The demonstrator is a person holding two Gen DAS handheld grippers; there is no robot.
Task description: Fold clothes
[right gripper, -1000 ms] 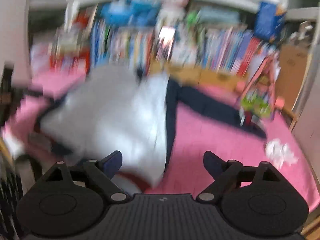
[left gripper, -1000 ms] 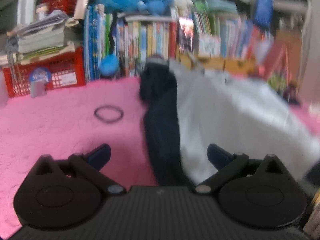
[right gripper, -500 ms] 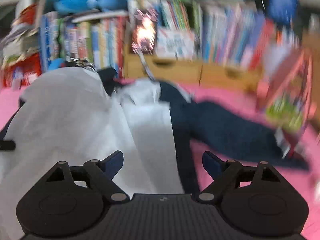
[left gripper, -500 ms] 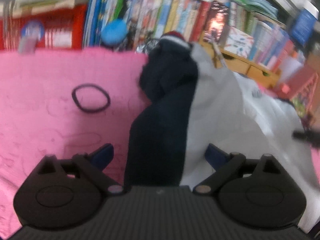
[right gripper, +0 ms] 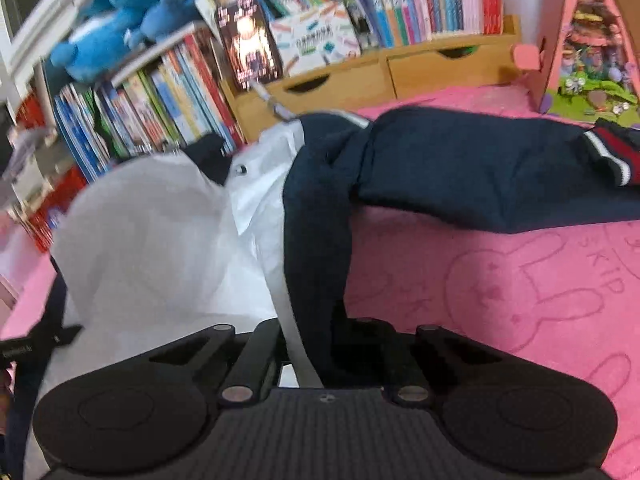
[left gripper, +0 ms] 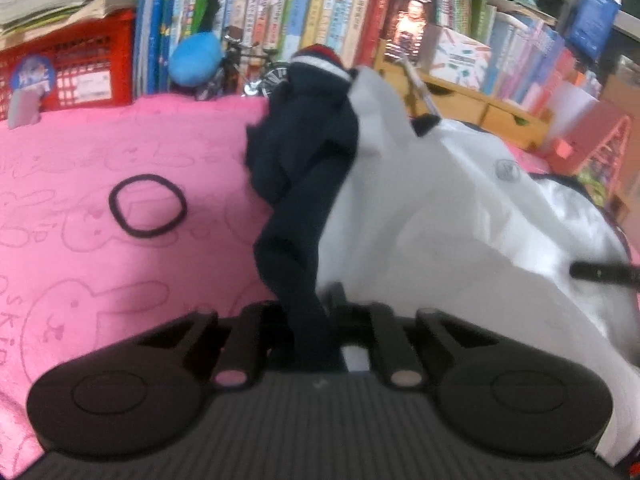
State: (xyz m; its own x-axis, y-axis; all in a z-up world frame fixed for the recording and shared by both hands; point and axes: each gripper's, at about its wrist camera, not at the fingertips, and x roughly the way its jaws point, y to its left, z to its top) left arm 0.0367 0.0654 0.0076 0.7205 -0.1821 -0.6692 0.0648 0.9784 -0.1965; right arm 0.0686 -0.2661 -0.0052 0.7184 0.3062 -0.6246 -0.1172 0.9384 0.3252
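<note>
Both claws just closed, pinching jacket (left gripper: 304, 216).

Pink blanket (left gripper: 120, 152) w/ bunny outlines spreads under and ahead of both grippers. Straight ahead, packed row of upright books (left gripper: 320, 12); below them, ahead-right, a light wooden drawer unit (right gripper: 400, 76). Far left of the left gripper: red plastic crate (left gripper: 92, 68) w/ paper stacks on top. Blue plush toys (right gripper: 116, 28) sit above the books. Pink toy house (right gripper: 580, 32) far right. Indoor light, no window seen.
</note>
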